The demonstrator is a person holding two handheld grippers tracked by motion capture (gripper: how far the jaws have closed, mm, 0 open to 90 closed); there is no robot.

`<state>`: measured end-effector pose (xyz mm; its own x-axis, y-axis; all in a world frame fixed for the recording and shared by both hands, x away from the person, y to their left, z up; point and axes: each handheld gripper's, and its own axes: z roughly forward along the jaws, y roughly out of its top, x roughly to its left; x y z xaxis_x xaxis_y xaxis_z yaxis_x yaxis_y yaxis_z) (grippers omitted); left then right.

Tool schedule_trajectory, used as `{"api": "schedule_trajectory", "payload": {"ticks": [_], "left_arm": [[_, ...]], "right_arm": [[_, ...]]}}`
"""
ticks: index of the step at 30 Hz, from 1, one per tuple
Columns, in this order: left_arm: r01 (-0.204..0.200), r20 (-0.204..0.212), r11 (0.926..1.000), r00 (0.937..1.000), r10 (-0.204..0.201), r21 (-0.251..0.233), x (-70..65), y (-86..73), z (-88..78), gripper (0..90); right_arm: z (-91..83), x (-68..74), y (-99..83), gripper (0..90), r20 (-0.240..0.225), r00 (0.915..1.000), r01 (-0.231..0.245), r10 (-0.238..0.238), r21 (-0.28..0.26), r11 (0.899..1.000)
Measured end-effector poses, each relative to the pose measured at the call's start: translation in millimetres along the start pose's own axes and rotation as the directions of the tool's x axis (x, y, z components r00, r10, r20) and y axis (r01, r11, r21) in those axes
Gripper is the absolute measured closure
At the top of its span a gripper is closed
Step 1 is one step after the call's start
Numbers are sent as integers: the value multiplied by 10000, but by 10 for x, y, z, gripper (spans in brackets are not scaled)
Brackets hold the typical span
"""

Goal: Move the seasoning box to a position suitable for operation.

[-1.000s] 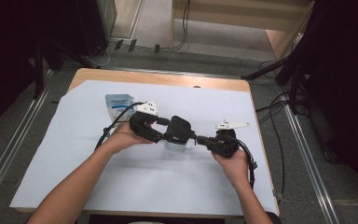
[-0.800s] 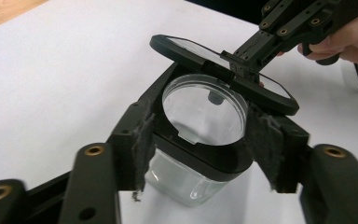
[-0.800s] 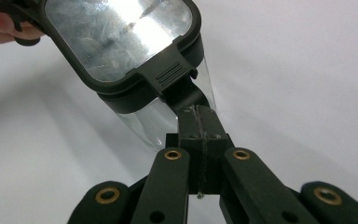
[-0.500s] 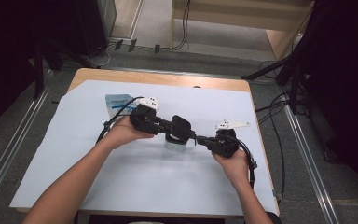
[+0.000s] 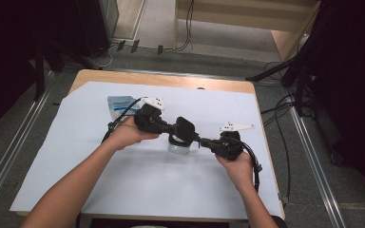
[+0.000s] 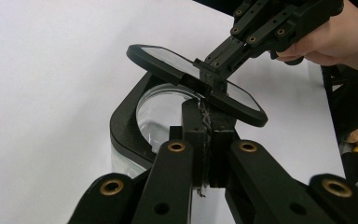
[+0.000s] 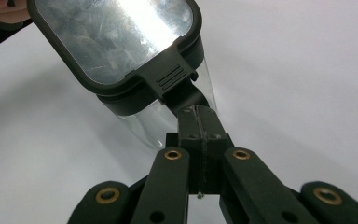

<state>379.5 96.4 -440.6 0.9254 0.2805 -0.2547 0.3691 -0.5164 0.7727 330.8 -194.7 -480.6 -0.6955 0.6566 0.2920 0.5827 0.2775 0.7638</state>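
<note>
A clear container [image 5: 178, 148] with a black rim [image 6: 126, 135] stands on the white sheet at mid-table. Its black-framed lid [image 5: 185, 129] is tilted up over the opening. My right gripper [image 5: 198, 140] comes in from the right, shut on the lid's tab [image 7: 170, 77], with its tips [image 7: 198, 112] just under the lid [image 7: 116, 37]. From the left, my left gripper [image 5: 172, 133] has just been closing. Its jaws [image 6: 206, 109] now pinch the container's rim on the side near it. In the left gripper view the right gripper [image 6: 209, 74] holds the raised lid [image 6: 191, 77].
A blue and white packet [image 5: 121, 103] lies on the sheet behind the left hand. The white sheet [image 5: 100, 190] covers most of the wooden table [image 5: 161, 80]. Cables trail from both grippers, and the floor lies past the table's right edge.
The left gripper's jaws have closed onto the container's rim, with the hand shifted only slightly. The right gripper and the raised lid have stayed where they were.
</note>
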Motion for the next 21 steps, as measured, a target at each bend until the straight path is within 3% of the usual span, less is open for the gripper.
{"api": "schedule_trajectory", "payload": {"ticks": [21], "left_arm": [[-359, 383, 9993, 9986, 355, 103, -116, 257, 152, 900]], "right_arm": [[2, -2, -4, 900, -29, 9999, -121, 121, -69, 9999]]}}
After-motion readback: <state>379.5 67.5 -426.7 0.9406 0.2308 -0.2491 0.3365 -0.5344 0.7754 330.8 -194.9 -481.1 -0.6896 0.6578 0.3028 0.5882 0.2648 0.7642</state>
